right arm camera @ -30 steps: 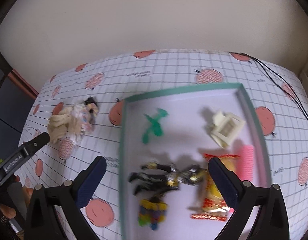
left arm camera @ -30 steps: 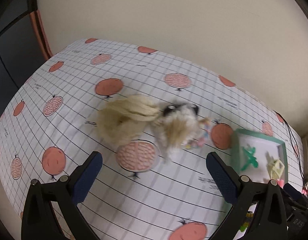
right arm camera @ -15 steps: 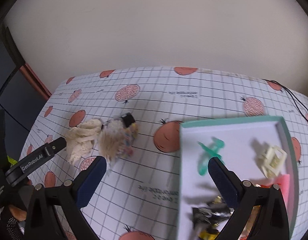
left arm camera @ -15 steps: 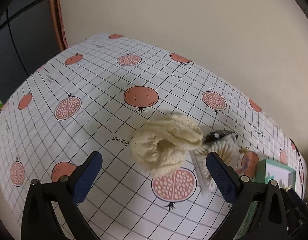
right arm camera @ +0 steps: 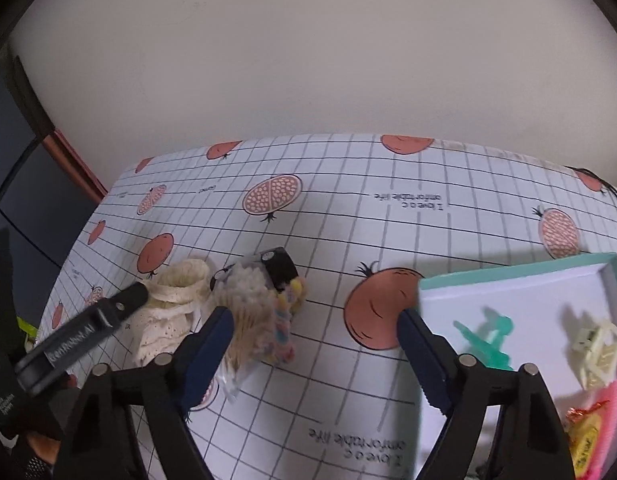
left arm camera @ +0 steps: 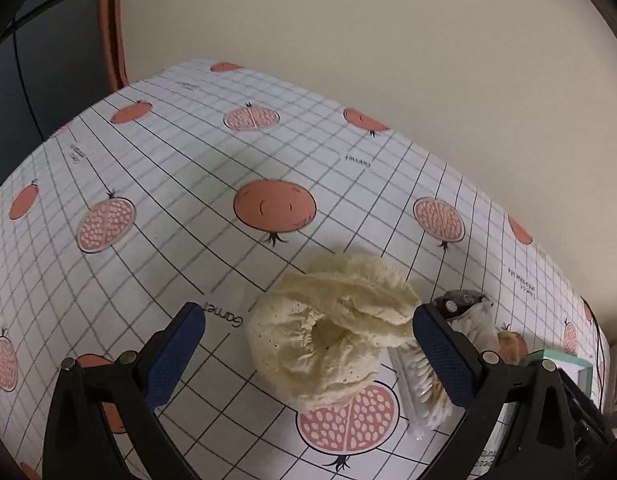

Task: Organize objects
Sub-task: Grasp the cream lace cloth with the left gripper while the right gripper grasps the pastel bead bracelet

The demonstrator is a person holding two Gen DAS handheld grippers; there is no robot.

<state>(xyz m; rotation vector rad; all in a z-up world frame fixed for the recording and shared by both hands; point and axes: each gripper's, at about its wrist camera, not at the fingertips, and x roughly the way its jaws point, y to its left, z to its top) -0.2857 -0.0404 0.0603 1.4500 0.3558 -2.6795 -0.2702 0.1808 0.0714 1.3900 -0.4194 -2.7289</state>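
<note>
A cream lace scrunchie (left arm camera: 332, 332) lies on the pomegranate-print tablecloth (left arm camera: 168, 184), between the spread blue pads of my left gripper (left arm camera: 308, 356), which is open just above it. Beside the scrunchie a clear bag of cotton swabs (left arm camera: 422, 384) lies partly behind the right pad. In the right wrist view the same scrunchie (right arm camera: 172, 312), cotton swabs (right arm camera: 248, 312) and a pastel bead piece (right arm camera: 282, 332) sit left of centre. My right gripper (right arm camera: 316, 356) hangs open over bare cloth. A mint-rimmed white tray (right arm camera: 508, 276) holds a green clip (right arm camera: 488, 340) and a cream clip (right arm camera: 596, 348).
A cream wall runs behind the table. Dark space and an orange-brown edge (left arm camera: 112, 32) lie at the left. A black cable (right arm camera: 612, 192) trails at the far right. A snack packet (right arm camera: 584, 436) and a pink item (right arm camera: 612, 404) lie in the tray's near corner.
My left gripper has moved in close, so the scrunchie now sits between its fingers. My right gripper has swung left, away from the tray and toward the cotton swabs.
</note>
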